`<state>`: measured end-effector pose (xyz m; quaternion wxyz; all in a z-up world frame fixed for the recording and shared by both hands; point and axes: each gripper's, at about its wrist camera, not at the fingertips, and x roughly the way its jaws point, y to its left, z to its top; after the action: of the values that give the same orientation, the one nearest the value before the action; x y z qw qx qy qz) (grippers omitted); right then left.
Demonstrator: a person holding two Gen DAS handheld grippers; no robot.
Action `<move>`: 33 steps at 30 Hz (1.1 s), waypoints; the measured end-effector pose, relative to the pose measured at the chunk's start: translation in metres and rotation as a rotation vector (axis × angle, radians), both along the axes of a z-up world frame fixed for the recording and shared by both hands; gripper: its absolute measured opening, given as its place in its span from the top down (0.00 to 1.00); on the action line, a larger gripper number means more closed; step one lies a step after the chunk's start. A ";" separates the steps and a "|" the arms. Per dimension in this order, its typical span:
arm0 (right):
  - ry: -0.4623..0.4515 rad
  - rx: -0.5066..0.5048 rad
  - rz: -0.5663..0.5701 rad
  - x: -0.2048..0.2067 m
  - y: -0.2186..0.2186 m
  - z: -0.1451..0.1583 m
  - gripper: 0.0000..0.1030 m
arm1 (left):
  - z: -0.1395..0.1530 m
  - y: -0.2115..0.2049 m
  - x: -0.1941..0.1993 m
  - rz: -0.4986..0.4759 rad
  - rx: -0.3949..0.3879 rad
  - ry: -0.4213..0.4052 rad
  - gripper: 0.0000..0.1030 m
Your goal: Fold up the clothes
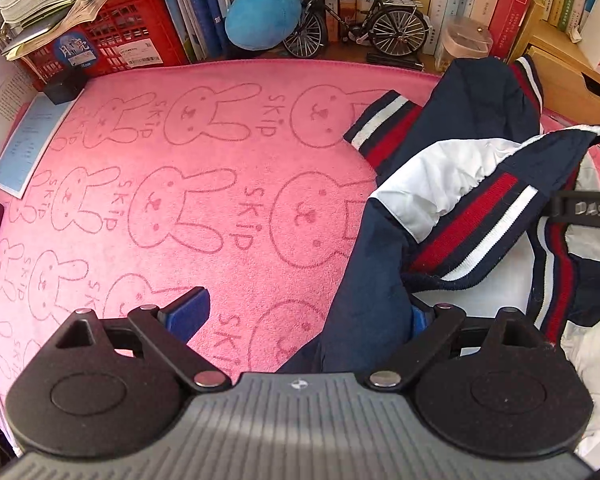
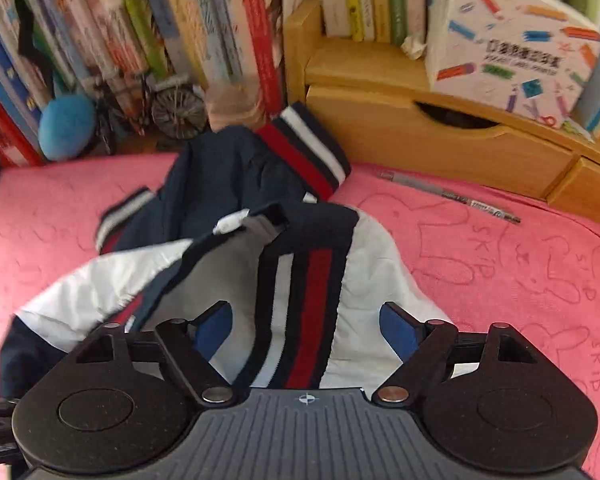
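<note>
Jacket crumpled on pink "SKIP" rabbit mat, left tool released, right tool released

**Pink rabbit-print towel as work surface**

Covered by a pink towel printed with rabbits and "SKIP". Lying on it: a crumpled navy, white and red jacket at the right, a pen near the wooden drawers, a blue sheet of paper at the left edge.

Black-and-grey tongs — blue pads
Left tongs, right tongs: ribbed grey housing, black linkages, silver rivets.
</note>
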<state>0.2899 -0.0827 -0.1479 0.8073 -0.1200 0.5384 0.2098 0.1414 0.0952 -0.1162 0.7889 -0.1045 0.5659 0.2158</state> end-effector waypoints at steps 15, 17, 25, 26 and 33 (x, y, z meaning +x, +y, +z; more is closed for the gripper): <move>-0.107 -0.017 -0.281 -0.033 -0.113 0.031 0.86 | 0.011 -0.073 0.036 -0.426 -0.035 -0.203 0.12; -0.109 0.002 -0.323 -0.046 -0.134 0.042 0.86 | 0.011 -0.077 0.035 -0.483 -0.093 -0.249 0.25; -0.148 0.042 -0.451 -0.083 -0.187 0.086 0.87 | 0.020 -0.122 0.020 -0.725 -0.084 -0.351 0.26; -0.146 0.053 -0.460 -0.084 -0.190 0.088 0.87 | 0.023 -0.127 0.018 -0.758 -0.077 -0.370 0.26; -0.133 0.128 -0.526 -0.090 -0.209 0.106 0.87 | 0.053 -0.159 0.003 -0.981 0.002 -0.559 0.02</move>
<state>0.2001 -0.2919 -0.0418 0.8735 0.0618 0.4826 0.0183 0.1444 -0.0635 -0.0632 0.9168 0.1181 0.3174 -0.2115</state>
